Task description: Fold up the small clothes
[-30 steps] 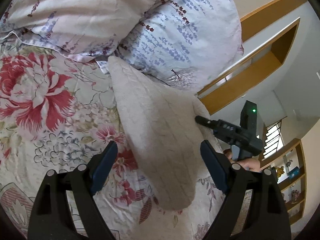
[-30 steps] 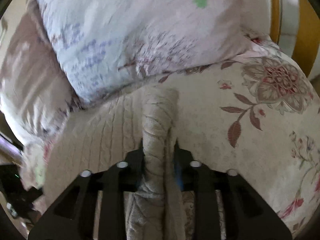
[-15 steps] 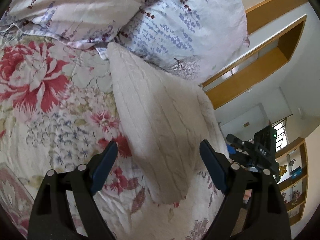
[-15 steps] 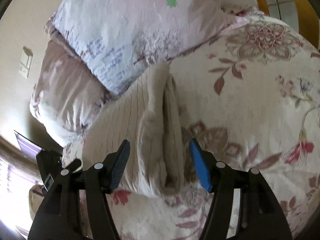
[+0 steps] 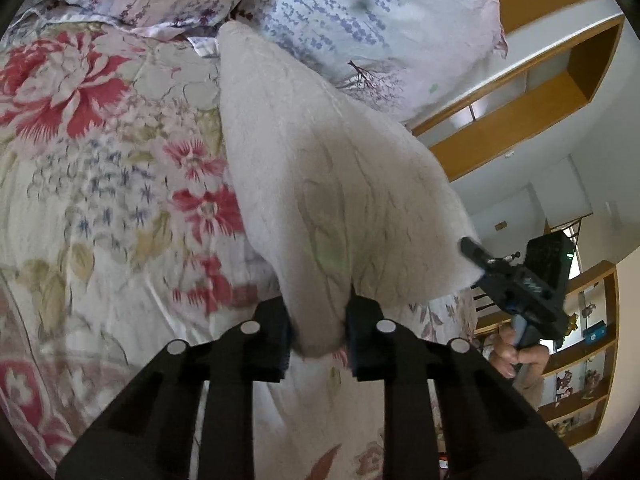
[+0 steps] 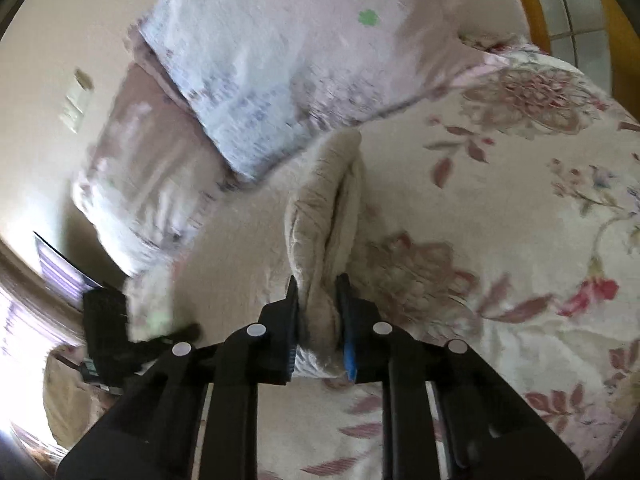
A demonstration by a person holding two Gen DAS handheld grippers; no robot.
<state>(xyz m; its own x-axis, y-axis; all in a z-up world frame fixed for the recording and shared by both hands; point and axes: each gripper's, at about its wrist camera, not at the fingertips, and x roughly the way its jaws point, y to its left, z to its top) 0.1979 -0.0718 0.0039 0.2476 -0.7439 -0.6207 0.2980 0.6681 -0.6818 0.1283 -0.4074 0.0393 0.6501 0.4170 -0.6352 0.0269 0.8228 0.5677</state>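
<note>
Left hand-held gripper (image 5: 318,326): its jaws have just been closing and are now pinching the near corner of the cream knitted garment (image 5: 320,168); half a second ago they were standing wide apart on either side of that corner.
Right hand-held gripper (image 6: 318,320): its jaws have also just been closing, after opening briefly, and are now clamping a bunched ridge of the same knit (image 6: 320,208); seen from the left wrist, it is sitting at the garment's far right edge (image 5: 516,280).
Garment: lying on the floral bedspread (image 5: 100,200), its far end touching the lilac-print pillows (image 5: 360,20); the stretch between the two grips is rising off the bed as a taut, tented sheet.
What changed: both grips are now taken, one at each end of the near edge.
Meaning for the task: the cloth is probably ready to be lifted and laid over itself; no finished fold is showing yet.
Risk: the right grip is holding several layers, so the fold could come out lumpy.
</note>
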